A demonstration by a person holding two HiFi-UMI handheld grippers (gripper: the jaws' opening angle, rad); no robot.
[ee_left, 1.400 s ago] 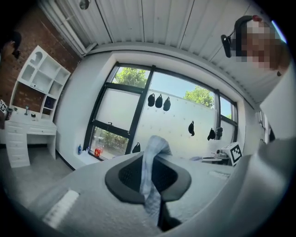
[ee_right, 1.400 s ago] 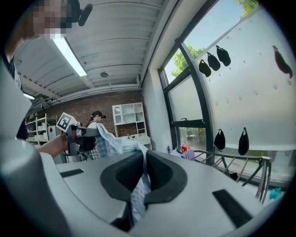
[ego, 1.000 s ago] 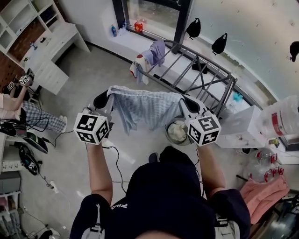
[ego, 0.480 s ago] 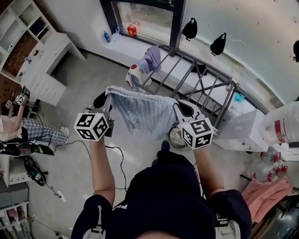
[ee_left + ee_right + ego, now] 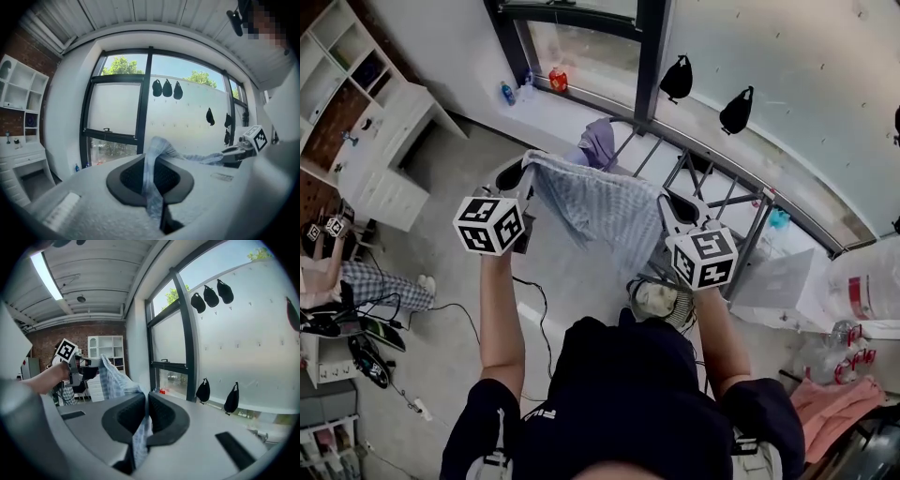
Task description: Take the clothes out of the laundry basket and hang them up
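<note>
1. Grip state. The left gripper (image 5: 151, 176) has its jaws closed on a thin fold of the blue checked garment (image 5: 600, 206). The cloth runs up between the pads and out to the side. The right gripper (image 5: 145, 420) has its jaws closed on the opposite end of the same top edge, with a strip of cloth hanging below the pads.

2. Position of the garment. It hangs spread between the two grippers, clear of the floor, just in front of the drying rack (image 5: 712, 178). Its lower part droops freely. The laundry basket (image 5: 661, 300) stands on the floor below the right gripper, beside the rack, with pale laundry in it.

3. Handling, as judged.
- Light, thin and entirely limp: it takes its shape only from the two held points.
- Not fragile. The main risk is a thin fold slipping from the pads.
- Hold it at the top edge, near each end and well apart, so the cloth hangs flat for draping over a bar.

4. Writing. The gripper cubes carry square black-and-white markers, not text. A blue bottle (image 5: 506, 92) and a red bottle (image 5: 556, 80) stand on the window sill, and their labels are too small to read.
</note>
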